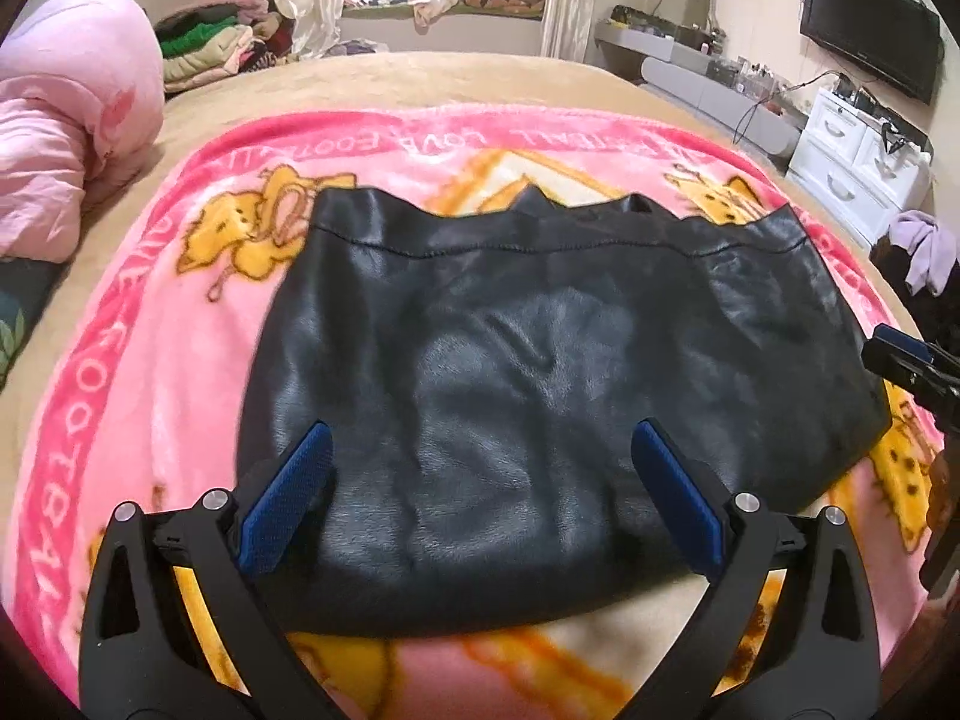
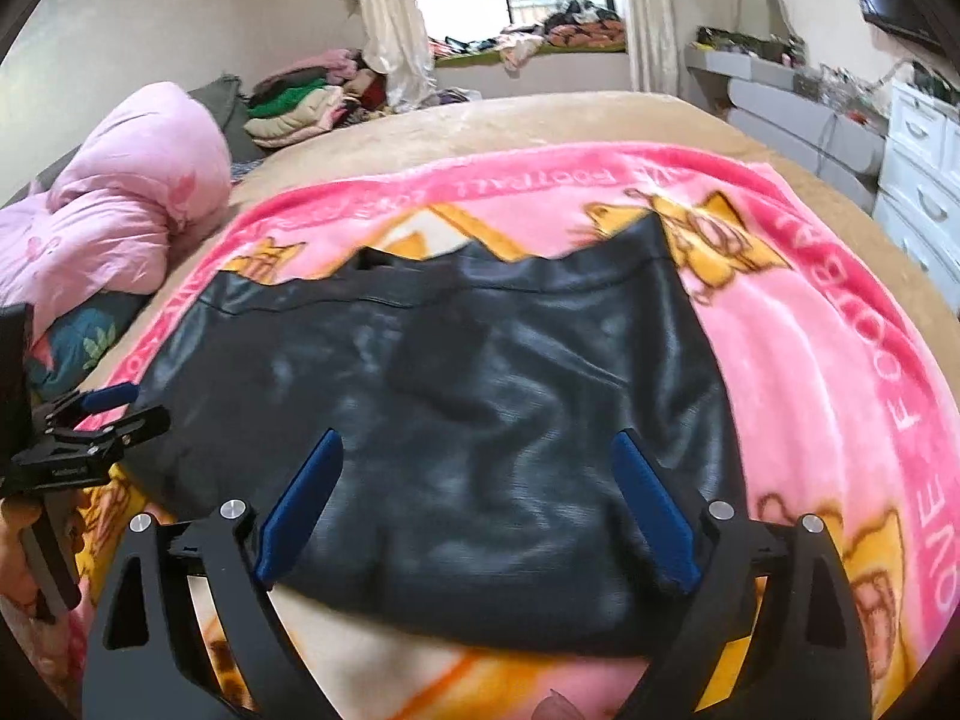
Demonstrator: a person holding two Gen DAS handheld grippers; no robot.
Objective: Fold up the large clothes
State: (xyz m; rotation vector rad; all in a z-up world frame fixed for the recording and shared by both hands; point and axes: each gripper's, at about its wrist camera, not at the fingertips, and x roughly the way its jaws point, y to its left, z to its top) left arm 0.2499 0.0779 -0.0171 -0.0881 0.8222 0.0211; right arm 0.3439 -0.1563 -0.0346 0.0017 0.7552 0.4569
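A black leather-look garment (image 1: 540, 372) lies folded into a squat block in the middle of a pink cartoon blanket (image 1: 150, 360) spread over a tan bed (image 1: 420, 75). Its stitched hem runs along the far side, with jagged dark points, perhaps a collar or lapels, poking out beyond it; the near edge is a rounded fold facing the cameras.

The left gripper (image 1: 477, 492) hangs just over the near-left part of the garment, jaws spread wide with nothing between the blue pads. The right gripper (image 2: 477, 501) hangs over the near-right part, likewise spread wide and empty.

Judging from the shape, the fold looks largely made and both tools appear released. The risk is that this slick, stiff material springs back: the rounded near fold looks puffy, not creased, and could unroll if left unpressed. A pad catching the edge could also drag the top layer askew, since the plush blanket gives little grip beneath.

Around the blanket's pink border, white letters read partly "LOVE FOOTBALL"; the rest is too blurred. A rolled pink quilt (image 1: 72, 120) sits at the left
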